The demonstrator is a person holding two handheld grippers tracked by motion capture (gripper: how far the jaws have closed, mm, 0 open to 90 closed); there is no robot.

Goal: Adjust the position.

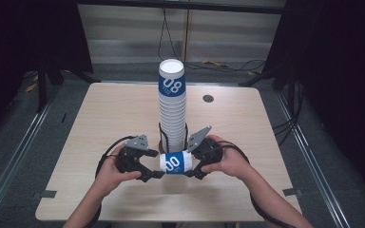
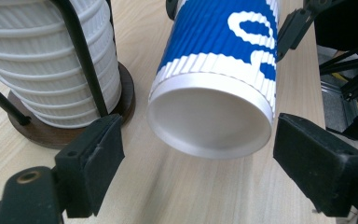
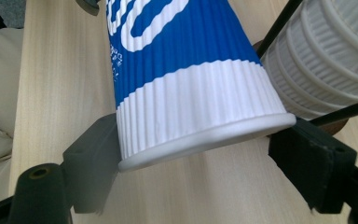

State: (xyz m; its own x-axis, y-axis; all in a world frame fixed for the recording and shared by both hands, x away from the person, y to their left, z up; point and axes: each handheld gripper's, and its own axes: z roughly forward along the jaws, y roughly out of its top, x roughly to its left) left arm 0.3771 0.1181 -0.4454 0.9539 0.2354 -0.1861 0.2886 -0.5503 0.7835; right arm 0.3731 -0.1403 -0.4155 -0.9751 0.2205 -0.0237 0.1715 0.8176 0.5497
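Note:
A blue-and-white ribbed paper cup [image 1: 173,163] lies on its side just above the table, in front of a tall stack of the same cups [image 1: 172,114]. My right gripper [image 1: 188,164] is shut on the cup's base end [image 3: 191,93], with both pads pressed on its white band. The cup's open mouth [image 2: 209,121] faces my left gripper [image 2: 205,163]. That gripper [image 1: 158,165] is open, with its pads either side of the rim and a gap showing on the left side.
The stack stands in a black wire holder on a round dark wooden base [image 2: 126,88], close behind the held cup. The light wooden table [image 1: 114,118] has a dark grommet hole [image 1: 208,98] at the back right. Cables run across the floor beyond.

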